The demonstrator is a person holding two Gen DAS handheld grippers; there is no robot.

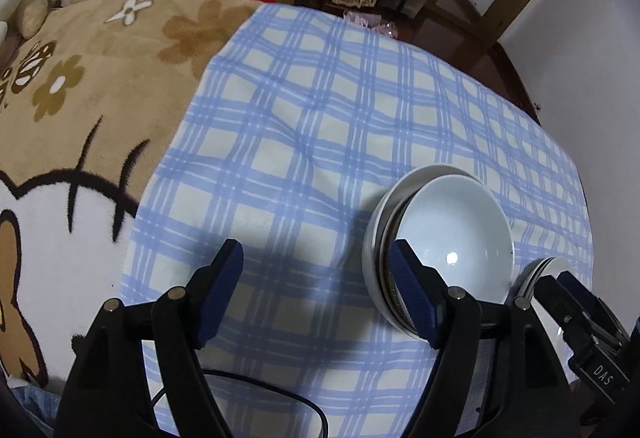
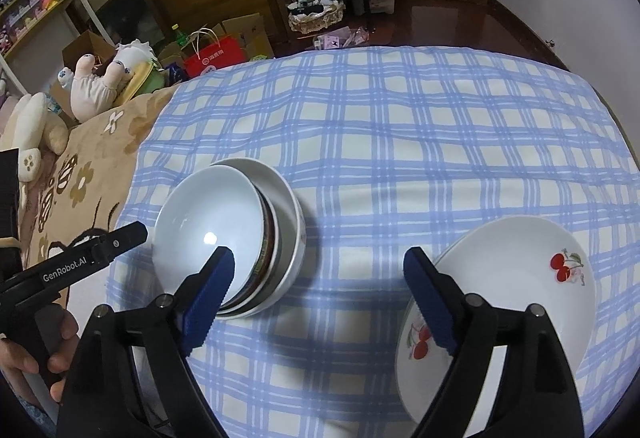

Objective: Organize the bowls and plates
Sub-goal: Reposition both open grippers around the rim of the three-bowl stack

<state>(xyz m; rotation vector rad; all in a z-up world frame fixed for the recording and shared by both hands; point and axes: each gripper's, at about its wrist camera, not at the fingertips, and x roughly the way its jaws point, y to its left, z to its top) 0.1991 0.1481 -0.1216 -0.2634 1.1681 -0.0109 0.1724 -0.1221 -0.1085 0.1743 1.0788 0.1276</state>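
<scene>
Nested white bowls [image 2: 224, 226] near stacked cherry-print plates [image 2: 516, 278] on checked cloth.

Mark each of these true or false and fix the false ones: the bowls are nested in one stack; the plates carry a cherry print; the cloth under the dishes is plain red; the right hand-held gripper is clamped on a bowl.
1. The bowls are nested in one stack. True: a white bowl sits on top with others under it.
2. The plates carry a cherry print. True: red cherries show on them.
3. The cloth under the dishes is plain red. False: it is a blue and white check.
4. The right hand-held gripper is clamped on a bowl. False: its jaws stand wide open with nothing pressed between them, the bowls to one side and the plates to the other.
</scene>
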